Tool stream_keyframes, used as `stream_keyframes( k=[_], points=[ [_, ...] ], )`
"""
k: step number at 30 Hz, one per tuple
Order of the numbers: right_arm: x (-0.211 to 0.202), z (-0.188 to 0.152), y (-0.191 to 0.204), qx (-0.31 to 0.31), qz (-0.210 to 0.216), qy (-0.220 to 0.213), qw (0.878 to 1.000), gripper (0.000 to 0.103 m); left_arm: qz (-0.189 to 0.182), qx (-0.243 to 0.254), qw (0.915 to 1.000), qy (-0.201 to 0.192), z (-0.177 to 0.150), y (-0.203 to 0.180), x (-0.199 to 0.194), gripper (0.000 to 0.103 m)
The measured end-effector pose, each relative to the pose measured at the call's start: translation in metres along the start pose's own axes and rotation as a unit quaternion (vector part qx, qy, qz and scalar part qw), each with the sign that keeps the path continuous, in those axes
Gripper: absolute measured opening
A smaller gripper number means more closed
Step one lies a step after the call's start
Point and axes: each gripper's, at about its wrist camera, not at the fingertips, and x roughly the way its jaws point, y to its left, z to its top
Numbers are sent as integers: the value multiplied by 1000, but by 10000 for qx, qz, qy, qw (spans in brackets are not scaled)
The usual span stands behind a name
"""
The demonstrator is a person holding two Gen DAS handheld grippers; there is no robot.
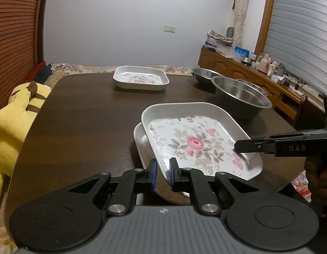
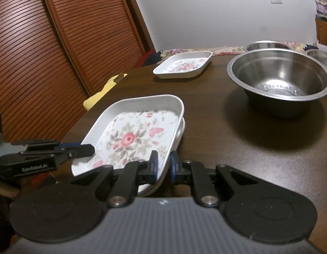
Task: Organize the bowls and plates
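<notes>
A white rectangular floral plate point(image 1: 197, 141) point(image 2: 133, 135) lies tilted on top of a second like plate point(image 1: 140, 141) point(image 2: 181, 129) on the dark table. My left gripper point(image 1: 163, 173) has its blue pads on either side of the top plate's near rim. My right gripper point(image 2: 163, 165) straddles the opposite rim the same way. Each gripper shows from the side in the other's view. A third floral plate point(image 1: 141, 80) point(image 2: 183, 65) sits at the far side. Three steel bowls stand to the right, the largest point(image 1: 240, 97) point(image 2: 280, 78) nearest.
The dark wooden table point(image 1: 85, 116) point(image 2: 258, 158) has rounded edges. A yellow plush toy point(image 1: 17, 122) sits off its left edge. A wooden sideboard point(image 1: 248, 74) with clutter stands at the right. Slatted wooden doors point(image 2: 47, 48) stand behind the left side.
</notes>
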Motion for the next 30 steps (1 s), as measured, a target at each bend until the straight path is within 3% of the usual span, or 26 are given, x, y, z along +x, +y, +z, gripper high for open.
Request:
stream_keyframes(
  k=[30],
  points=[
    [-6,-4,9,-380,-252,-199,9988,17,243,-318,9990,-191,9,8,1,14]
  ],
)
